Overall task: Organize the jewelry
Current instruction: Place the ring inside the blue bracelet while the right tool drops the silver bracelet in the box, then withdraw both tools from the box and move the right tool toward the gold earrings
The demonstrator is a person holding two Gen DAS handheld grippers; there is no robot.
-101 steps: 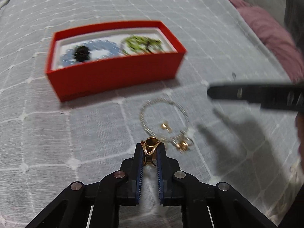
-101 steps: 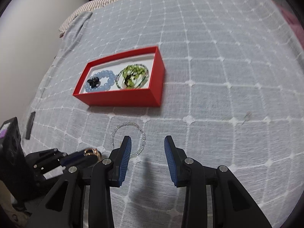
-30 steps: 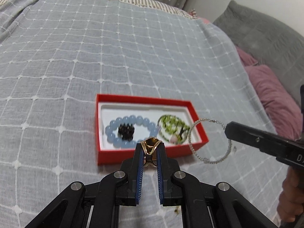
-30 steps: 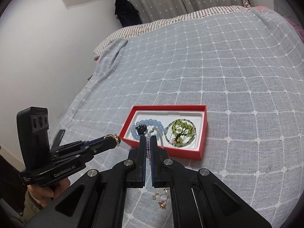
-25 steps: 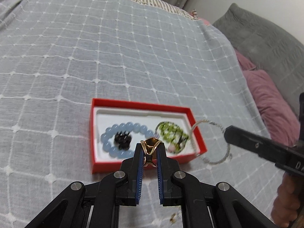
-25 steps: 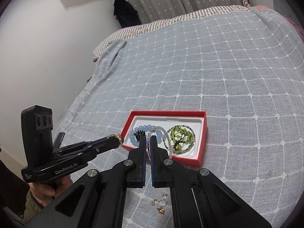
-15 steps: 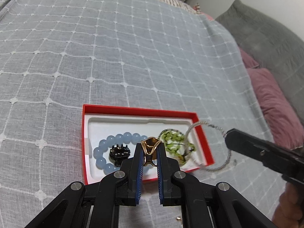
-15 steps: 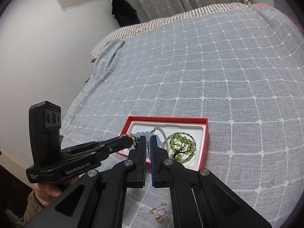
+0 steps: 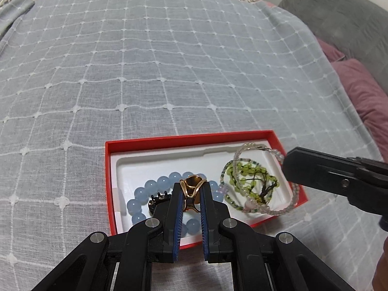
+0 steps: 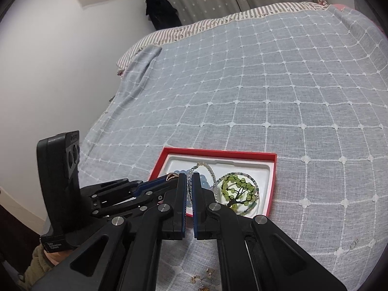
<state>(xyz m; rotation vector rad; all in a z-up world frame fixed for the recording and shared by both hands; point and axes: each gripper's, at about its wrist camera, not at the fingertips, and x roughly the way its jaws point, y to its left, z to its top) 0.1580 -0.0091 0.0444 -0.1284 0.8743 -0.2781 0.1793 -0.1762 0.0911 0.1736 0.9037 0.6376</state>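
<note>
Left tool [image 9: 190, 195] grips gold ring [image 9: 191, 189]; right tool [image 10: 189, 184] grips clear bracelet [image 9: 264, 181] over red box [image 9: 194, 139]. Advise lowering before release.

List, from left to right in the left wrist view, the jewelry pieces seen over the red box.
black claw clip → gold ring held in the left gripper → green beaded bracelet
</note>
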